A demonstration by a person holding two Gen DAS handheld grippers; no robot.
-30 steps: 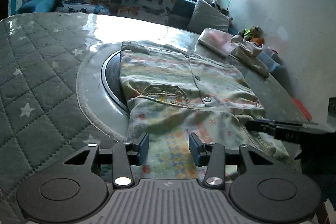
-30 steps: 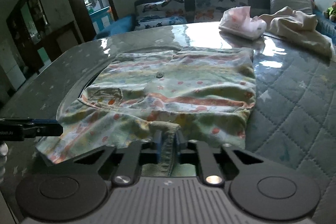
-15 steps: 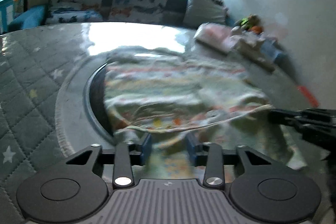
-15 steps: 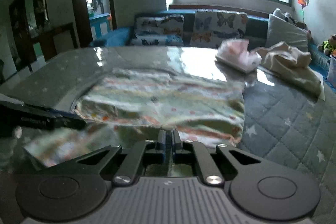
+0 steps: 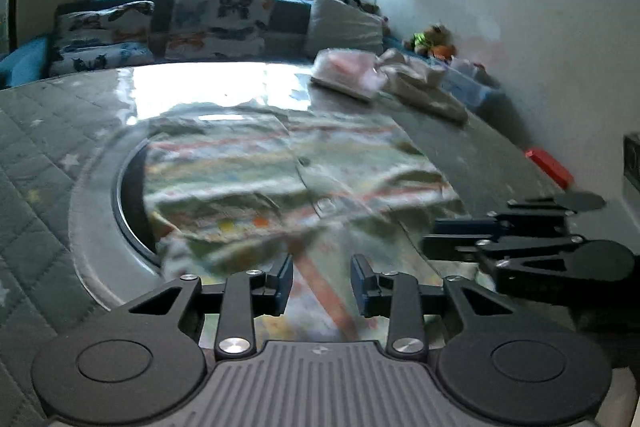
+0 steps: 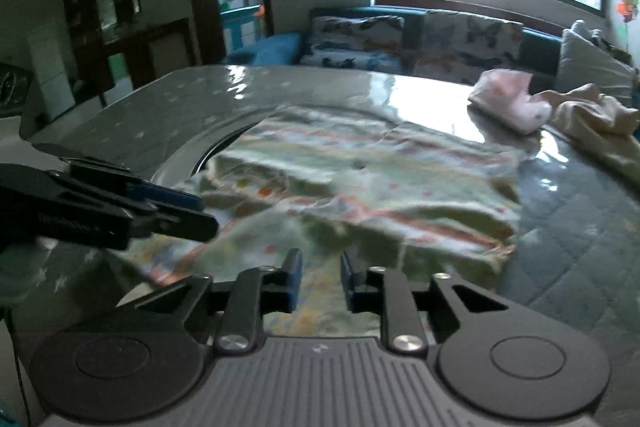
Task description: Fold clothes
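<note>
Two views, left wrist first: my left gripper [image 5: 322, 285] stands partly apart over the near hem of the patterned shirt [image 5: 280, 171], spread mid-table [image 5: 48, 155] for folding; I cannot tell whether its pads pinch cloth. Right wrist view: my right gripper [image 6: 320, 277] is opening, cloth below, unpinched. A second ago it clamped the hem; now the near edge lies folded farther up.

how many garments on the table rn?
3. Patterned shirt spread in the middle under both grippers; folded pink garment at the far right; crumpled cream garment just right of it, touching. More could lie beneath those two.
</note>
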